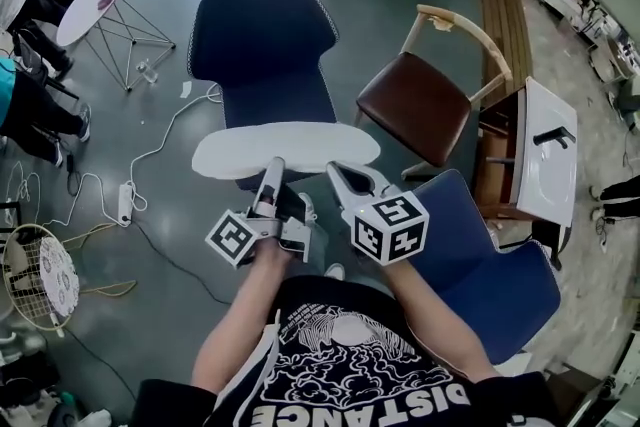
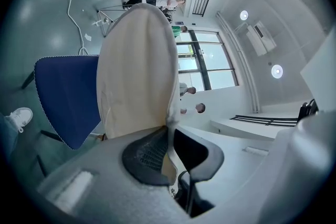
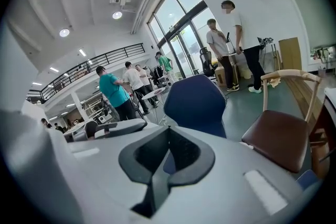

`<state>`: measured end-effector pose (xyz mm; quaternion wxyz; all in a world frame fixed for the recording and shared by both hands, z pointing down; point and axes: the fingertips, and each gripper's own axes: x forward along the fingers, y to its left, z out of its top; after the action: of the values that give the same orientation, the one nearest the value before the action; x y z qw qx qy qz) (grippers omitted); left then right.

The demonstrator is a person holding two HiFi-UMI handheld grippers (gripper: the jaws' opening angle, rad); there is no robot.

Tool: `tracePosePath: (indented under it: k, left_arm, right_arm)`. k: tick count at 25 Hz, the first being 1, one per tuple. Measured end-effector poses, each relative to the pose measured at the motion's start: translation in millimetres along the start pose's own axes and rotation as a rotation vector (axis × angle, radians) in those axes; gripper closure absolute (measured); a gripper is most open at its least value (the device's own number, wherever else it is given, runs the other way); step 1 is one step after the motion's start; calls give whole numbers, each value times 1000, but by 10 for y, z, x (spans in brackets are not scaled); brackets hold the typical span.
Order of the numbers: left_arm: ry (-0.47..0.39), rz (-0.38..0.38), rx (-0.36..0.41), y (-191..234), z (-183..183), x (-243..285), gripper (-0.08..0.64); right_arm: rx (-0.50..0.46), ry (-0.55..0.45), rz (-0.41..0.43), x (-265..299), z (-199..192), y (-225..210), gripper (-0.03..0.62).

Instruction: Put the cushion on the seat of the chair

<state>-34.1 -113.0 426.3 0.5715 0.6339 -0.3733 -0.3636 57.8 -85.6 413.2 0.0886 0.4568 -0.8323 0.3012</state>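
**Cushion (image 1: 285,153) over the dark blue chair (image 1: 262,40)**

Cream cushion flat across the middle of the frame, covering the seat of the dark blue chair; resting or hovering, impossible to tell. Near edge pinched tight in the left tool (image 1: 272,177), fabric squeezed between both pads in the left gripper view. Just right of it, the right tool (image 1: 345,183), clenched on nothing, tips beside the cushion's rim. Farther right, a brown-seated wooden chair (image 1: 415,105). At lower right, another blue chair (image 1: 490,265).
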Motion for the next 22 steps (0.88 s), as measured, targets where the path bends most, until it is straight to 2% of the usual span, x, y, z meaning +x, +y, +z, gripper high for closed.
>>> tracePosePath:
  k: [12, 22]
  left_arm:
    - [-9, 25, -93, 431, 534, 721, 523]
    - [-34, 45, -143, 894, 911, 1173, 522]
  right_arm:
    - [-11, 97, -12, 914, 400, -215, 595]
    - [-7, 190, -18, 1512, 461, -384, 595]
